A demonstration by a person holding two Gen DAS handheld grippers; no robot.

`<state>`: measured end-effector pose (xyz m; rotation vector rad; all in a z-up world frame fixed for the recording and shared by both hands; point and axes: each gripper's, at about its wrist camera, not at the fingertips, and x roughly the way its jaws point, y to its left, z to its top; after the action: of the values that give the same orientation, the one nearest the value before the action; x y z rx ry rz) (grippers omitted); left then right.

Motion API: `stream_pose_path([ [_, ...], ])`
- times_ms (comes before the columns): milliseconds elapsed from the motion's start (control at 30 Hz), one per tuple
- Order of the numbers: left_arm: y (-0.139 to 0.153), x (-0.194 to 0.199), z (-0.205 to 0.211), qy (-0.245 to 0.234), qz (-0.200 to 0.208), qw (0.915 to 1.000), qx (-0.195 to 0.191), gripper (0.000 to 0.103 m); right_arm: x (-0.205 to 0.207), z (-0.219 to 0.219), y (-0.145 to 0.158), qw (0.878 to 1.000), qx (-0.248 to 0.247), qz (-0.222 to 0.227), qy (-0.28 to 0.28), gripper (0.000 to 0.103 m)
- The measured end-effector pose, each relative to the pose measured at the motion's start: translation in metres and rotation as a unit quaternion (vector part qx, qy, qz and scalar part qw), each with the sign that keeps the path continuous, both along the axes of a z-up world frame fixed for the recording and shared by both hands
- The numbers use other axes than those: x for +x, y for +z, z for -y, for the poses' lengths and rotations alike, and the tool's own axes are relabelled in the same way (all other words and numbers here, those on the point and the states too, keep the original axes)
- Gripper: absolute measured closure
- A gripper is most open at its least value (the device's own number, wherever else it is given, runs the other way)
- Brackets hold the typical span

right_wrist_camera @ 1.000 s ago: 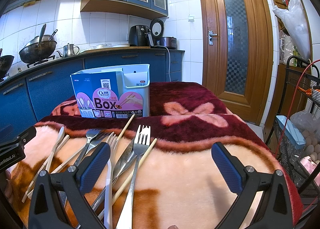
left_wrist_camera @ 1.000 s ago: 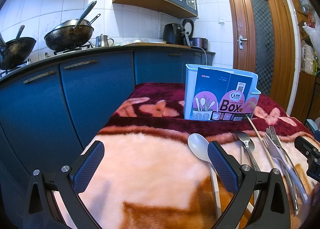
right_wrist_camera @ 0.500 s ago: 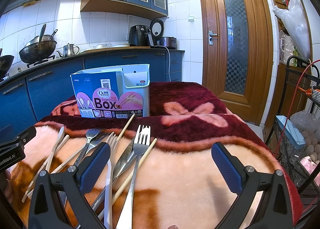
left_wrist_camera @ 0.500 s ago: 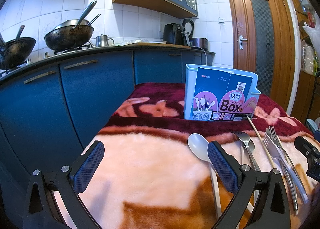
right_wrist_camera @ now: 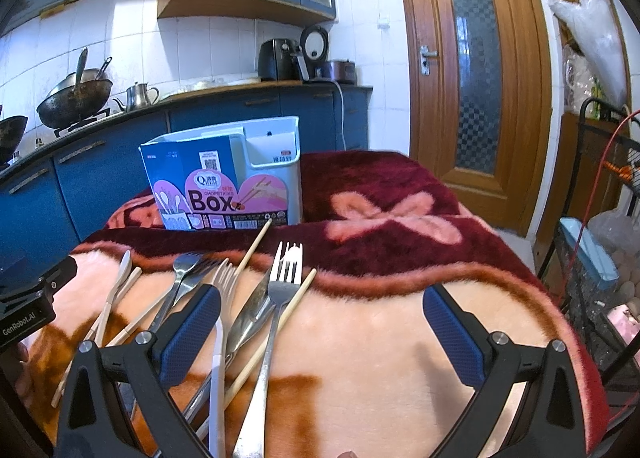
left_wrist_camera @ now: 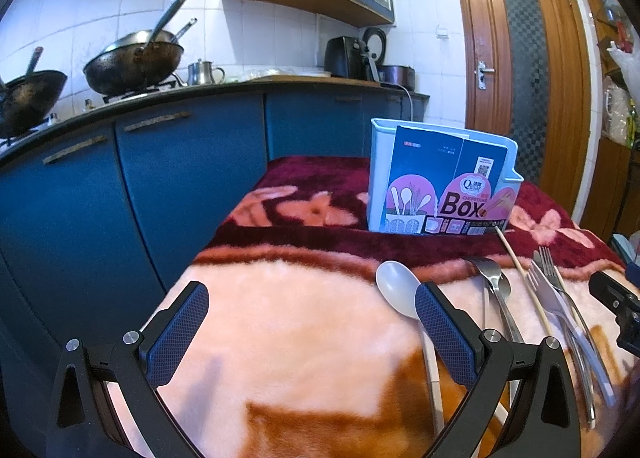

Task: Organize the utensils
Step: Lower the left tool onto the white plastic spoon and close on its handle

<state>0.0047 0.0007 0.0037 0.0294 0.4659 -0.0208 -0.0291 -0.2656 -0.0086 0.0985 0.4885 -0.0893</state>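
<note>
Covering the table (right_wrist_camera: 400, 322) is a plush blanket, dark red with pink flowers toward the far edge and peach with orange-brown patches toward the near edge. Behind it runs a curved row of blue cabinets (left_wrist_camera: 192, 194) under a dark counter, with white tiled walls, two blackened woks (left_wrist_camera: 132, 62) on a stove, a small metal teapot (left_wrist_camera: 204, 72) and a brown wooden door (right_wrist_camera: 476, 70) with a patterned glass panel.

Standing upright near the far edge is a pale blue plastic utensil box (right_wrist_camera: 276, 162), rectangular, with a printed cardboard sleeve on its front reading "Box".

In front of it, on the peach part, the utensils lie in a loose overlapping heap. Countable in the right wrist view: one white plastic spoon (left_wrist_camera: 396, 292) with a long pale handle, at the left edge of the heap; a steel fork (right_wrist_camera: 284, 286) with a white one under its tines; another pale fork (right_wrist_camera: 224, 278); two or three more steel pieces crossing each other, hard to separate; and several thin wooden chopsticks (right_wrist_camera: 256, 246), one pointing at the box's base.

The left tool (left_wrist_camera: 312, 314) hovers wide apart over bare blanket, its right pad just beside the spoon, holding nothing. The right tool (right_wrist_camera: 320, 322) is also spread wide and empty, its left pad above the heap.
</note>
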Motion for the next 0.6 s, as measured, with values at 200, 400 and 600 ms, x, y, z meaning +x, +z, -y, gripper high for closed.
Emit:
stream_pose_path([
  [200, 0.011, 0.010, 0.000, -0.018, -0.028, 0.9994, 0.013, 0.001, 0.004, 0.005, 0.008, 0.999, 0.000, -0.040, 0.017, 0.000],
  [400, 0.014, 0.029, 0.006, -0.049, -0.108, 0.9927, 0.024, 0.001, 0.009, 0.015, 0.018, 0.995, 0.018, -0.088, 0.038, 0.000],
  [600, 0.006, 0.044, 0.013, -0.094, -0.178, 0.9793, -0.025, 0.015, 0.017, 0.016, 0.023, 0.991, 0.018, -0.124, 0.054, 0.007],
])
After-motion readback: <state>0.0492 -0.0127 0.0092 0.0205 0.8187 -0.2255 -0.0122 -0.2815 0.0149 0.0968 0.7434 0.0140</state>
